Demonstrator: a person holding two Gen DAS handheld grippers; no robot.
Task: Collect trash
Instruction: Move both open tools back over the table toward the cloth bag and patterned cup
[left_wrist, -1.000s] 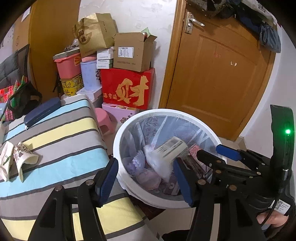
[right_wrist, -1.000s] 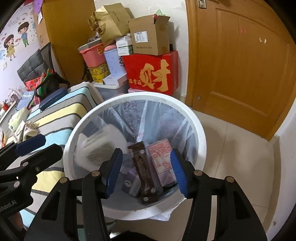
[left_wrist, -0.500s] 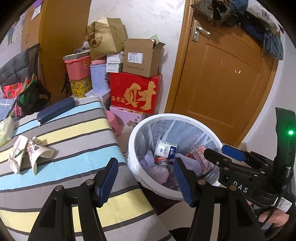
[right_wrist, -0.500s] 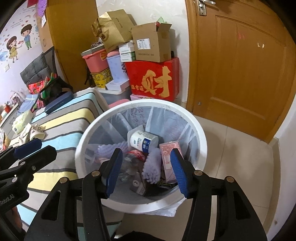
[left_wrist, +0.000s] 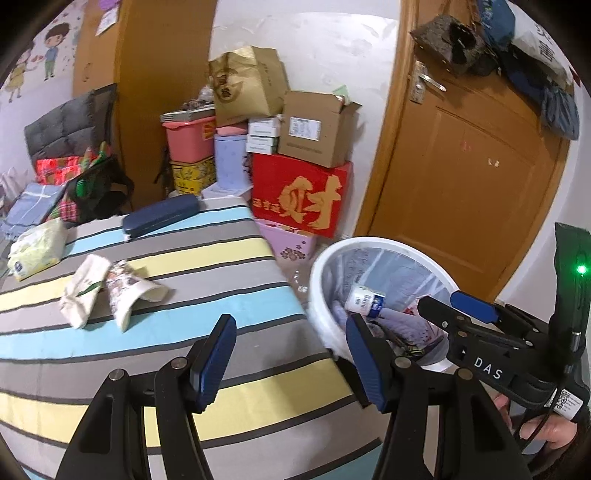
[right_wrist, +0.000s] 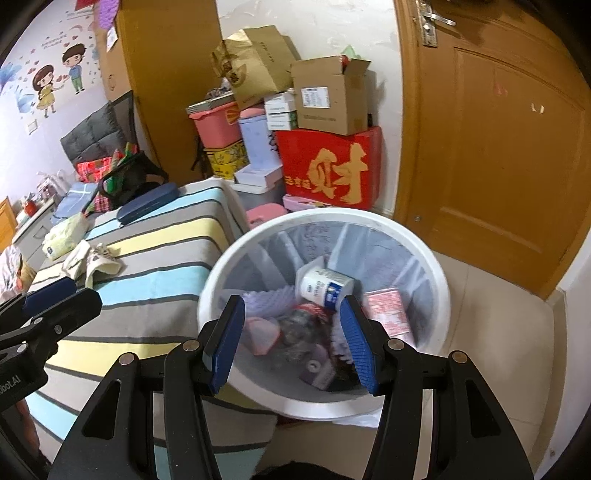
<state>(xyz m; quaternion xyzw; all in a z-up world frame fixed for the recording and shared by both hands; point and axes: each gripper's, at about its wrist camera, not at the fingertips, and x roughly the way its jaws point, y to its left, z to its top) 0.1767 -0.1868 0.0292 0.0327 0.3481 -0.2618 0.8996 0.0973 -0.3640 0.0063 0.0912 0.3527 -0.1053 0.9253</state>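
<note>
Left gripper (left_wrist: 290, 356) empty, blue fingers (left_wrist: 214, 356) wide apart, hanging over the striped bedspread (left_wrist: 207, 254) near its right edge. Right gripper (right_wrist: 291, 341) also empty, jaws spread wide, poised above the white trash bin (right_wrist: 441, 291), which stands on the floor just off the bed's right edge, in front of the wooden door (right_wrist: 498, 147).

In the bin, lined with a clear bag: a white cup with blue label (right_wrist: 325, 286) lying on its side on top, a red-and-white packet (right_wrist: 389, 310) against the right wall, a lilac wrapper (right_wrist: 266, 299) at left, darker scraps lower down, too jumbled to name.

On the bedspread: two crumpled paper cups (left_wrist: 110, 291) lying flat, touching each other, toward the left edge; a tissue pack (left_wrist: 37, 247) further left, near them; a dark blue case (left_wrist: 160, 216) at the far edge.

Behind the bed's far corner, stacked against the wall: red box with gold character (left_wrist: 299, 199), open cardboard box (left_wrist: 314, 129) on top of it, pink storage bin (left_wrist: 190, 136) to the left.
</note>
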